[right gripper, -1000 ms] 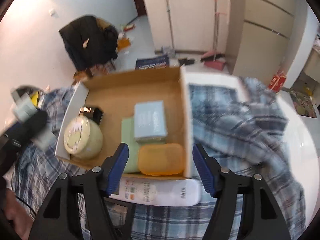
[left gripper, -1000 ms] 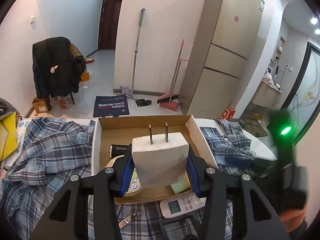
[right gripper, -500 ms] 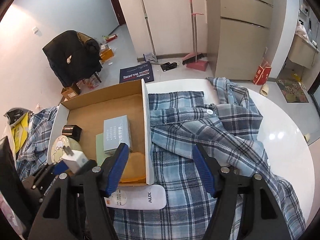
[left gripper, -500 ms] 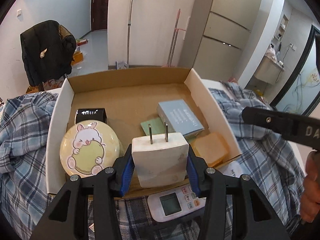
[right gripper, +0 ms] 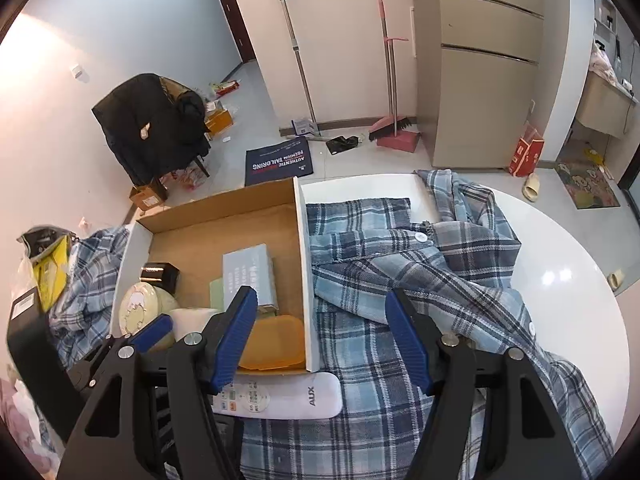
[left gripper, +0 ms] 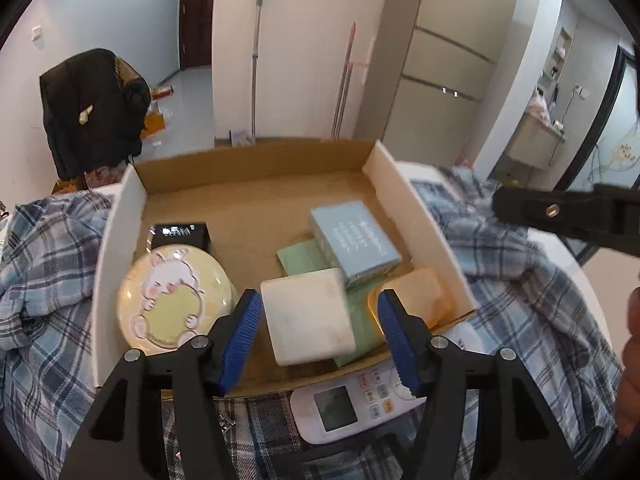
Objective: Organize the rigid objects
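Inside the box (left gripper: 420, 216), left tongs (left gripper: 316, 336) open off the charger (left gripper: 308, 320); right tongs (right gripper: 322, 340) gape empty.

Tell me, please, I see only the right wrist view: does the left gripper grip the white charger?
Observer: No. The left gripper jaws are opening; the white charger lies between them, untouched by either pad.
Operator: On what does it rest?
Observer: Partly on the green pad inside the cardboard box, next to the round rabbit tin.
Operator: Has the remote a screen?
Observer: Yes, a small grey screen at its near end.
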A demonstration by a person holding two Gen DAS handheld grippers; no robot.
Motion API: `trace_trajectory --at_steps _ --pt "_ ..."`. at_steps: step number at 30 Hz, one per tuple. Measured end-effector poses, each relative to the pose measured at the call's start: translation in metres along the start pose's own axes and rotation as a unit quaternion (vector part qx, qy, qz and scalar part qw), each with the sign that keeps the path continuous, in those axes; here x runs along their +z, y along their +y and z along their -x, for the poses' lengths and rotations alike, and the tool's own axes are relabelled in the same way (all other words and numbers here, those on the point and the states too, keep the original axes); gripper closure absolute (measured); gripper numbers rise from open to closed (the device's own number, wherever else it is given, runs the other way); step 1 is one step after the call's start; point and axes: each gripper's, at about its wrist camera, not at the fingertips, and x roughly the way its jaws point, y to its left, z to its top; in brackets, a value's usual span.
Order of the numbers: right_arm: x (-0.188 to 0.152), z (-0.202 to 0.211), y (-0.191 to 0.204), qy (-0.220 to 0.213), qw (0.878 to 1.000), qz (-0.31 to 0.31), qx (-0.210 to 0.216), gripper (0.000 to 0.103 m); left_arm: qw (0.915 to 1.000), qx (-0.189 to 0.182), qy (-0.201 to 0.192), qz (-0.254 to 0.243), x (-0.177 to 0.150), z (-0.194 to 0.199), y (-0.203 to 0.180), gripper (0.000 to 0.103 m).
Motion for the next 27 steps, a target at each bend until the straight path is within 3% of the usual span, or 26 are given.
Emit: trace_trajectory --at_steps 4,11,14,22,27 --pt "-0.002 -0.003 0.0 -0.004 1.0 -0.005 -0.009 0.038 0.9995 0.011 -0.027 0.016 0.001 0.016 0.008 0.03" --pt "-0.009 -0.003 0.013 -0.014 0.999 0.021 -0.024 0.038 0.9986 0.009 -0.035 0.04 0.008 0.023 0.034 0.028" --pt "-0.016 -0.009 0.02 -0.005 0.999 0.034 -0.017 0.038 0.998 0.026 -0.047 0.032 0.005 0.027 0.039 0.028" --pt "-0.03 -0.015 0.015 0.013 1.0 0.01 0.016 0.038 0.9947 -0.002 -0.052 0.088 -0.004 0.039 0.067 0.028" --pt "-0.041 0.02 0.023 -0.035 0.999 0.018 0.014 0.038 0.9869 0.002 -0.129 0.098 -0.007 0.085 0.063 0.028"
